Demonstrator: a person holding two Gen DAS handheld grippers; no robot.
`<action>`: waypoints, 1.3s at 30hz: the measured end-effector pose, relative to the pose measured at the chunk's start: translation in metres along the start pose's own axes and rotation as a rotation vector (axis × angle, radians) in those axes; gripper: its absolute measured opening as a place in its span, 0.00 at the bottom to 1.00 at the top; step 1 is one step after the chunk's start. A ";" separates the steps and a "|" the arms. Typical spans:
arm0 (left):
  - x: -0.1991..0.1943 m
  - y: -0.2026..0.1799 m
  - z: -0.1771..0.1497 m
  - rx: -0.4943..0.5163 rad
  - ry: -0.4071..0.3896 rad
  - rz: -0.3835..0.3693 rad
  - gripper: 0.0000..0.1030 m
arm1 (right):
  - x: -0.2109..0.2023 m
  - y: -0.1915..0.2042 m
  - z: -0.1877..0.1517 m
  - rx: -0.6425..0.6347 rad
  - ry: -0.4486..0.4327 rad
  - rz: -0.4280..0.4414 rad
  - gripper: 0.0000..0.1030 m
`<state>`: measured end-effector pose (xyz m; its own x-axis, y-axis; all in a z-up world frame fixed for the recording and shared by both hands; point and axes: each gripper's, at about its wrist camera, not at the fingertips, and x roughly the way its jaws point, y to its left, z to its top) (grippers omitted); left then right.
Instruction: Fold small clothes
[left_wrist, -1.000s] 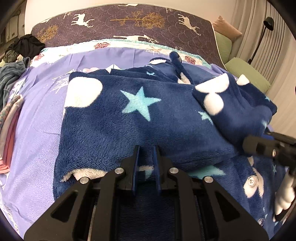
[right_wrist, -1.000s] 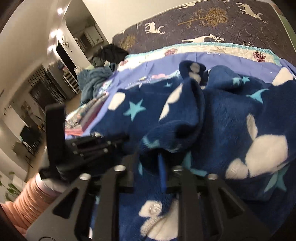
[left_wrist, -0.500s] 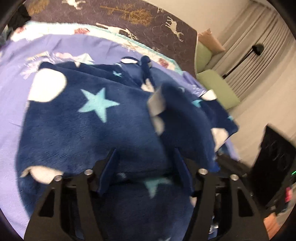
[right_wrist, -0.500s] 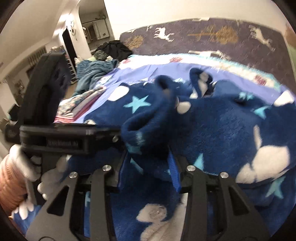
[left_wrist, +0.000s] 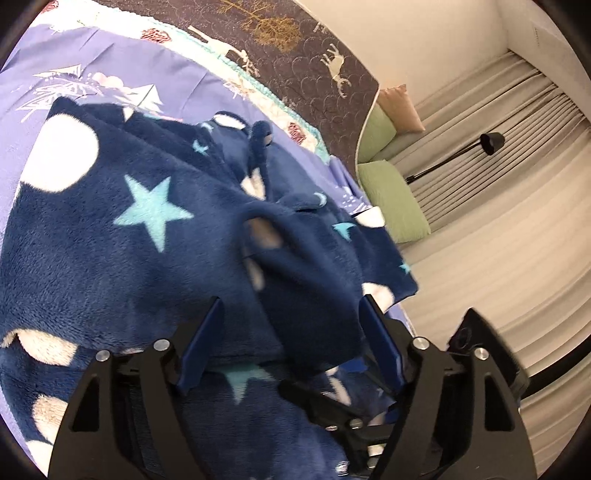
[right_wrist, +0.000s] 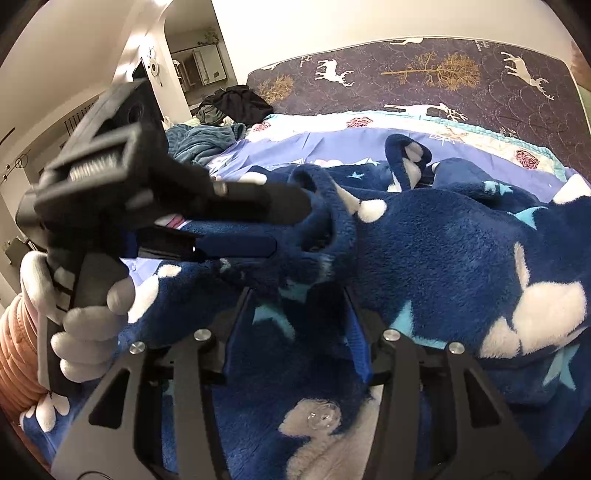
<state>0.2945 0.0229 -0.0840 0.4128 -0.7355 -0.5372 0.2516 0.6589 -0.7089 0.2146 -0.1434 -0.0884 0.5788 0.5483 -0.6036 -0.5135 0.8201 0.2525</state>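
A navy fleece garment (left_wrist: 122, 258) with light blue stars and white patches lies rumpled on the purple bedsheet (left_wrist: 110, 62). My left gripper (left_wrist: 291, 325) has its jaws wide and still opening, and a loose fold of the fleece (left_wrist: 310, 295) lies between them. In the right wrist view the left gripper (right_wrist: 280, 225) reaches in from the left in a white-gloved hand (right_wrist: 85, 317), its tips at a rolled cuff (right_wrist: 332, 221). My right gripper (right_wrist: 295, 321) is opening too, with fleece (right_wrist: 443, 251) bunched between its blue pads, which do not press on it.
A dark cover with deer and trees (right_wrist: 443, 74) spans the head of the bed. Dark clothes (right_wrist: 236, 99) and a teal towel (right_wrist: 199, 140) are piled at the far left. Green cushions (left_wrist: 391, 199), a black floor lamp (left_wrist: 487, 142) and grey curtains (left_wrist: 498, 229) stand off the right side.
Both grippers were shut on the fleece and have let it go, their jaws spreading. The left gripper rolled and swung toward the right side of the bed. The lifted fold has dropped.
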 end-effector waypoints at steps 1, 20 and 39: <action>-0.002 -0.002 0.000 0.002 -0.005 -0.009 0.75 | 0.000 0.000 0.000 -0.001 -0.002 0.001 0.48; -0.029 -0.079 0.024 0.318 -0.118 0.196 0.09 | -0.036 0.004 -0.001 -0.002 -0.151 -0.036 0.61; -0.042 0.024 0.019 0.358 -0.044 0.676 0.33 | -0.069 -0.138 -0.022 0.352 0.086 -0.439 0.79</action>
<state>0.3001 0.0725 -0.0697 0.6108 -0.1518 -0.7771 0.1970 0.9797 -0.0365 0.2318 -0.2982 -0.0983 0.6291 0.1407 -0.7645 0.0136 0.9813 0.1918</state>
